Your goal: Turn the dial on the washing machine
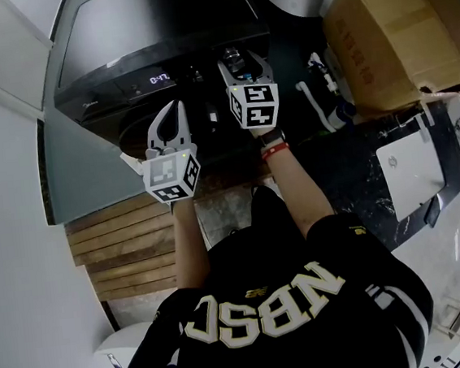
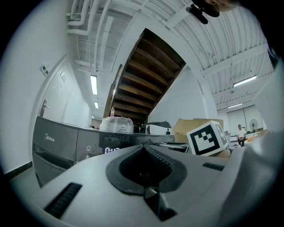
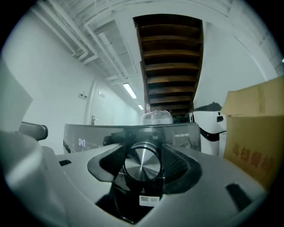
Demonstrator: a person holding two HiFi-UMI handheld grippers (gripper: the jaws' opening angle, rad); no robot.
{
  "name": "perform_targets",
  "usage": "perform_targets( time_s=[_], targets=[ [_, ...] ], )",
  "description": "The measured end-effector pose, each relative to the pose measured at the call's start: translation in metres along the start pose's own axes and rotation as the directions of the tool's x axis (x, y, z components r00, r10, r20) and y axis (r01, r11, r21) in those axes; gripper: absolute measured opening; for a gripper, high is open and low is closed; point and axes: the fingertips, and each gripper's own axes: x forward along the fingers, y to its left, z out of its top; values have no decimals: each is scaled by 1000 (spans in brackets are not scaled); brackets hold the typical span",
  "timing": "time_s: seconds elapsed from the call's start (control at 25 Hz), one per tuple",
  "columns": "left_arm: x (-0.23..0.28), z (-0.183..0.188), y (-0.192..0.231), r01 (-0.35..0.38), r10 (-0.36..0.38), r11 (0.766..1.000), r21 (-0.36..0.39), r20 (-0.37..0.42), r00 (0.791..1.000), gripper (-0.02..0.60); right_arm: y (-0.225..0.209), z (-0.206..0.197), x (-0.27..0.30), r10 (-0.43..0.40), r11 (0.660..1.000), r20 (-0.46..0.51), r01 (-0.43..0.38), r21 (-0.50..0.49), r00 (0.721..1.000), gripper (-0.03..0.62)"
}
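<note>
Gripping the dial (image 3: 141, 162) on the washing machine (image 1: 116, 36) front panel, the right gripper (image 1: 243, 63) jaws clamp it; likely the turn itself remains. The left gripper (image 1: 174, 107) jaws meet, empty.

Dark marbled floor (image 1: 360, 191), bearing washing machine (image 1: 157, 31), cardboard box (image 1: 382, 36), wooden slats (image 1: 122, 249)
</note>
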Motion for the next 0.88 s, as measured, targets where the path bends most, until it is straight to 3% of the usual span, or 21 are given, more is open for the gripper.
perform_targets(
  time_s=[0.64, 0.76, 0.88],
  targets=[
    [0, 0, -2, 8, -8, 1000, -4, 1, 1000, 14, 1, 0, 1, -13, 1000, -13, 13, 1, 1000, 265],
    [1, -1, -2, 14, -14, 1000, -10, -2, 1000, 14, -1, -1, 1, -23, 998, -11, 24, 66, 1000, 265],
    [1, -2, -3, 17, -17, 1000, -17, -4, 1000, 14, -6, -3, 1, -36, 977, 5, 34, 209, 999, 266]
  ],
)
